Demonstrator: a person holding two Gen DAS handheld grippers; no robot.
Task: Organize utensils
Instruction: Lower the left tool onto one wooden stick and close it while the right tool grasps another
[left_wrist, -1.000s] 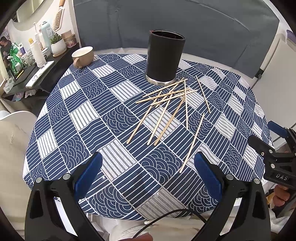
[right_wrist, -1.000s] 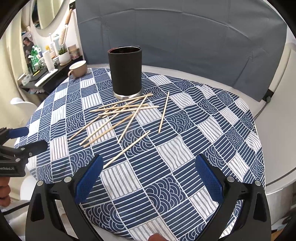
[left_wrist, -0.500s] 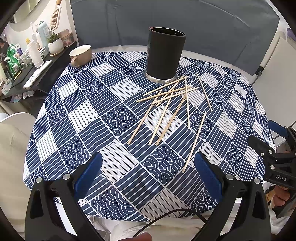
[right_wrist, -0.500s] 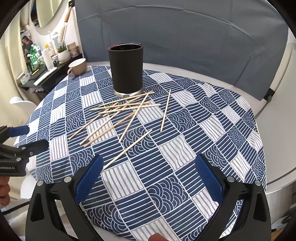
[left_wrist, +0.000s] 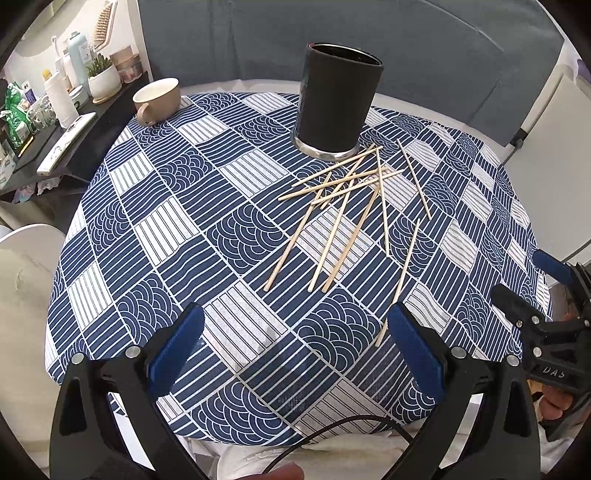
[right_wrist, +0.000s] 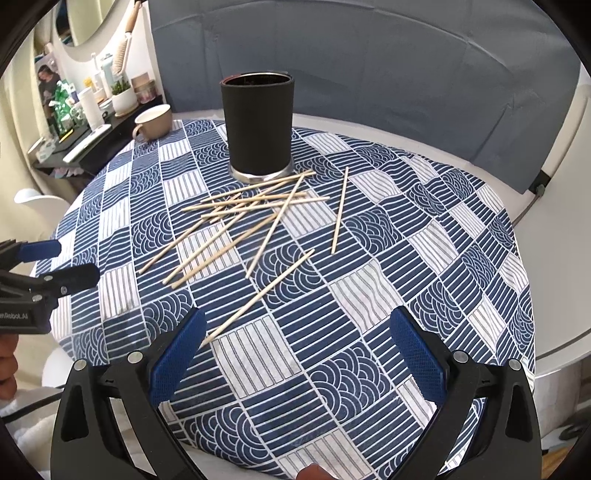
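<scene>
Nothing is sorted yet, judging by how things lie. The left gripper (left_wrist: 295, 345) hangs over the near edge of the round table covered in a blue-and-white patterned cloth (left_wrist: 155, 236), its blue-padded jaws spread wide with nothing between them. Ahead of it and slightly to its right, the thin pale wooden sticks (left_wrist: 343, 218) lie scattered flat on the cloth, several crossing each other. One stray stick (left_wrist: 399, 284) ends just beside the left gripper's right pad. Beyond the pile stands the tall black cylindrical holder (left_wrist: 336, 107), upright; no stick shows above its rim. The right gripper (right_wrist: 295, 349) is likewise wide open and holds nothing, with that stray stick's near tip close to its left pad. Every visible stick remains to be gathered and dropped into the holder.
</scene>
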